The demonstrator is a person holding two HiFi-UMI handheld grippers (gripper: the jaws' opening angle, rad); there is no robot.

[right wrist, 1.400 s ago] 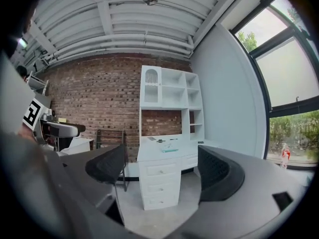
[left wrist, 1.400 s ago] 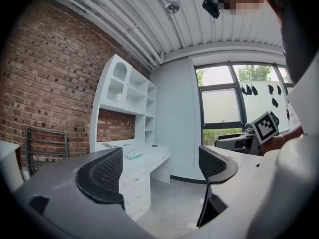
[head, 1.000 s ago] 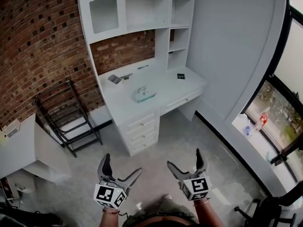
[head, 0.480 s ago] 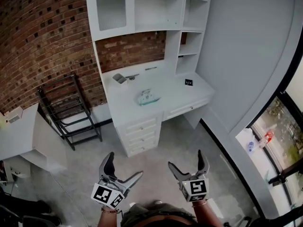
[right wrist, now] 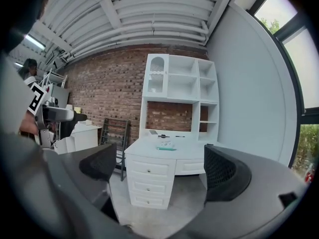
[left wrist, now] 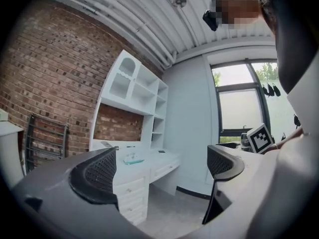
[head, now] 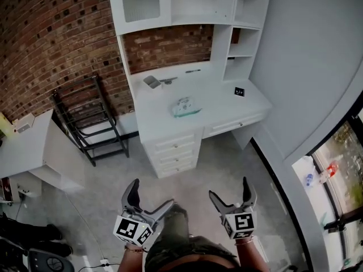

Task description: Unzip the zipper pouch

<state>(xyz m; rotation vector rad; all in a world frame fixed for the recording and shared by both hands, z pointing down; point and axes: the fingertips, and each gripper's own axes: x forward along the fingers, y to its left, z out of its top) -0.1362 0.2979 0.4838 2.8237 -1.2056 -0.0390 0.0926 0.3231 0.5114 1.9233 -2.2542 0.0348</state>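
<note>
The zipper pouch (head: 186,107), pale with a teal edge, lies flat on the white desk (head: 221,109) against the brick wall, far ahead of me. It shows small in the left gripper view as the pouch (left wrist: 133,159) and in the right gripper view as the pouch (right wrist: 166,147). My left gripper (head: 151,198) hangs low at the bottom left, open and empty. My right gripper (head: 232,190) hangs beside it at the bottom right, also open and empty. Both are over the grey floor, well short of the desk.
A drawer stack (head: 172,153) fronts the desk, with white shelving (head: 193,4) above. A small grey object (head: 152,82) and a pen (head: 193,71) lie at the desk's back. A black metal rack (head: 91,118) leans on the brick wall. A white counter (head: 34,157) stands left. Windows (head: 334,169) run along the right.
The view has moved forward and to the left: the desk and pouch sit lower and more to the right in the head view. Both grippers stay open, held low.
</note>
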